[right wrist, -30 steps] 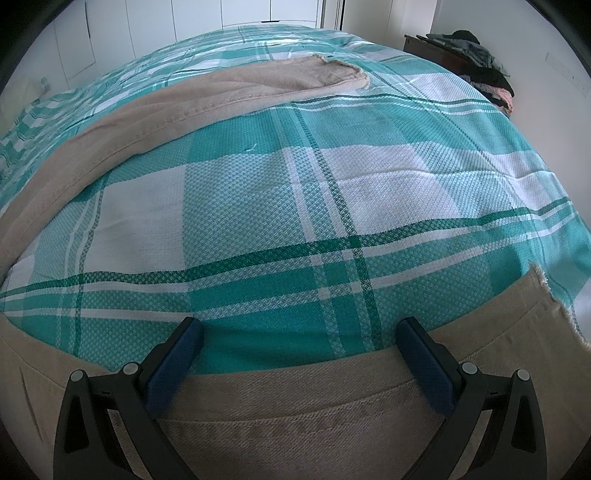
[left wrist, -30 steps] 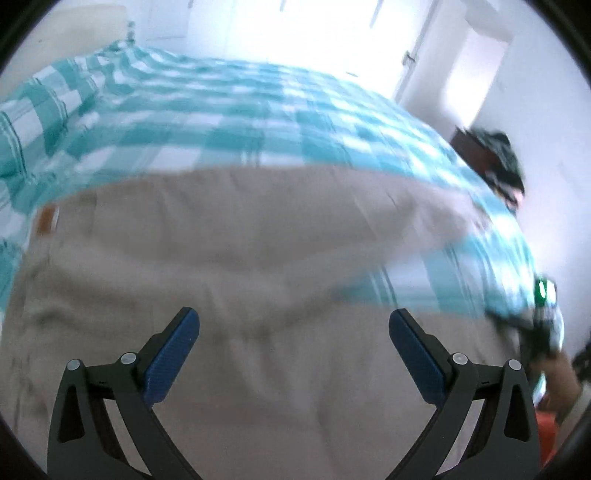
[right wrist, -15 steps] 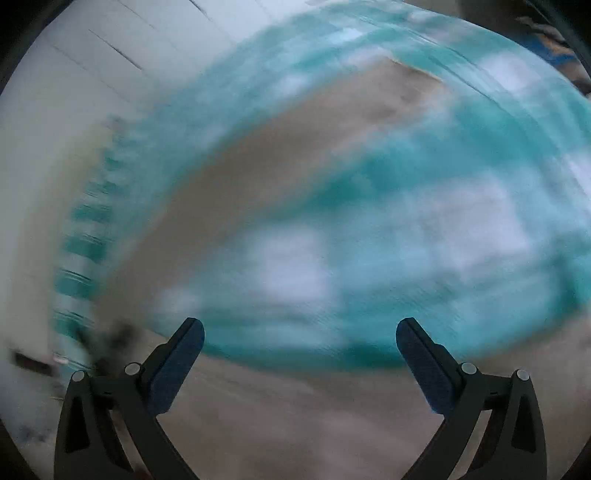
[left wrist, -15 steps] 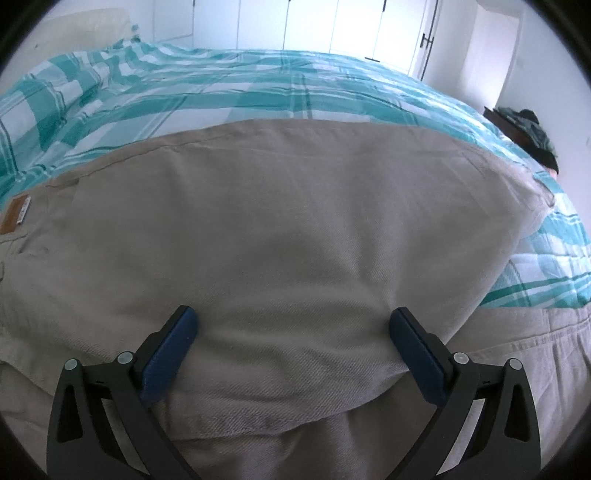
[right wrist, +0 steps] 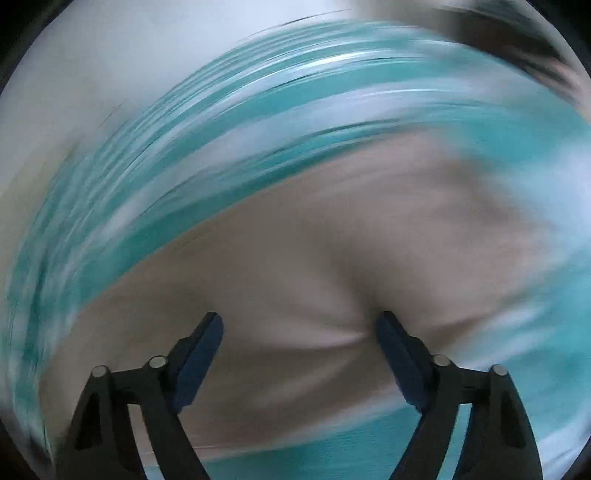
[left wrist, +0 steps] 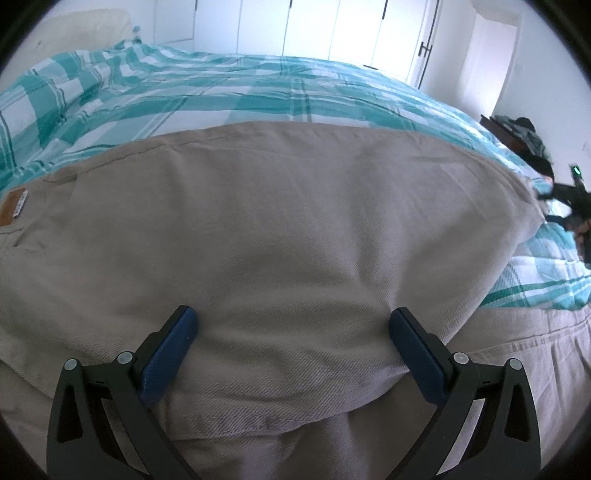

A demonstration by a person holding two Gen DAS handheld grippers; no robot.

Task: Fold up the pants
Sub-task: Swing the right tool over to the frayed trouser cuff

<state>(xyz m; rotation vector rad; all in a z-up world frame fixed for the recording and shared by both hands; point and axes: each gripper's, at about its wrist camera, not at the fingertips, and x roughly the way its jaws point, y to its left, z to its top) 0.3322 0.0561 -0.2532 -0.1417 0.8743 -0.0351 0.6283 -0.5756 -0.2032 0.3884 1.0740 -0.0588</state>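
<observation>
Beige pants (left wrist: 277, 221) lie on a teal and white checked bedspread (left wrist: 221, 96), one leg folded over the other, with a brown waist label (left wrist: 13, 206) at the left. My left gripper (left wrist: 293, 317) hovers open just above the folded leg's near edge, and neither blue pad grips cloth. In the left wrist view the right gripper (left wrist: 576, 199) shows at the far right, past the pants. The right wrist view is motion-blurred: my right gripper (right wrist: 299, 321) is closing over the beige cloth (right wrist: 332, 240), which puckers beside the right pad (right wrist: 395, 354).
White wardrobe doors (left wrist: 332, 29) stand behind the bed, with a cream pillow (left wrist: 85, 26) at the far left. A dark heap of clothes (left wrist: 524, 133) sits on a low piece of furniture at the right. Checked bedspread (right wrist: 258, 110) surrounds the pants.
The left gripper came down over the pants as the upper leg settled flat, then held still. The right gripper swept fast from the bedspread onto the beige cloth, and its jaws narrowed.
</observation>
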